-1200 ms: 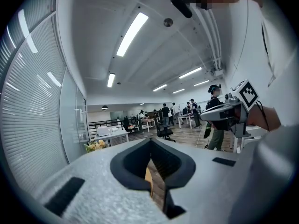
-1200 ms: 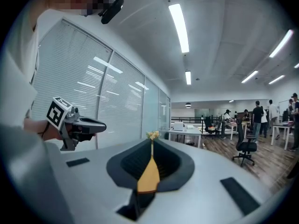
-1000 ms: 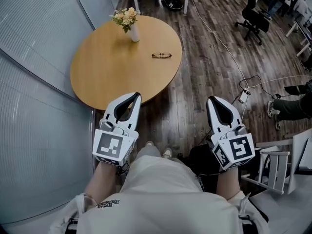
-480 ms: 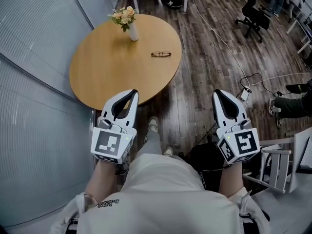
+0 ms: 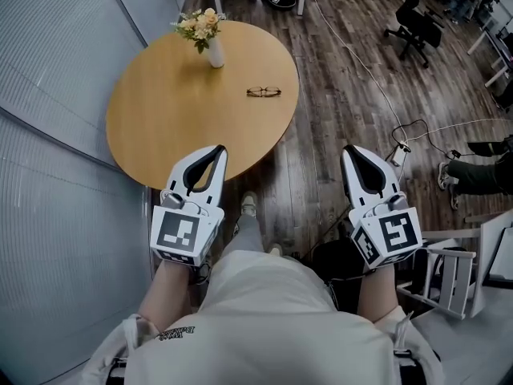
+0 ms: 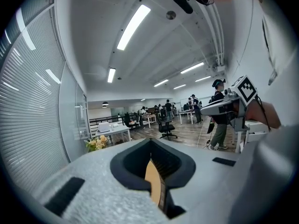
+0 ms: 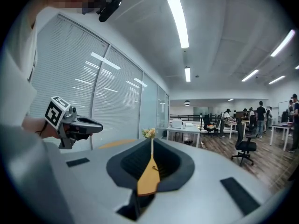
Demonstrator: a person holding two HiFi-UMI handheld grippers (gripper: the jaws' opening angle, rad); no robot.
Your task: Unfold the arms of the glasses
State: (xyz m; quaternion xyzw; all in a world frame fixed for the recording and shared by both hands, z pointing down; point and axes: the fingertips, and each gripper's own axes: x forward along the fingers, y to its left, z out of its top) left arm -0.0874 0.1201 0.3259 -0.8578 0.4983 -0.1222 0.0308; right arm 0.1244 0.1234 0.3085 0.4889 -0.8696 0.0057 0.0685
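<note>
I am holding left hand-held gripper (image 5: 215, 152) and right hand-held gripper (image 5: 351, 152) pressed together, empty | glasses (image 5: 264, 92) on far tabletop (image 5: 176, 111): likely light, fragile | planning arm-tip pinch.

glasses (image 5: 264, 92): on table (image 5: 172, 123), right side | vase (image 5: 215, 53): on table, behind-left of glasses

Glasses (image 5: 264, 92) are too small to judge arms.

No words or numbers can be read. A short line of print on the person's shirt (image 5: 177, 334) is too small to make out. The left cube (image 5: 178, 237) and right cube (image 5: 390, 238) show only black-and-white square patterns.
</note>
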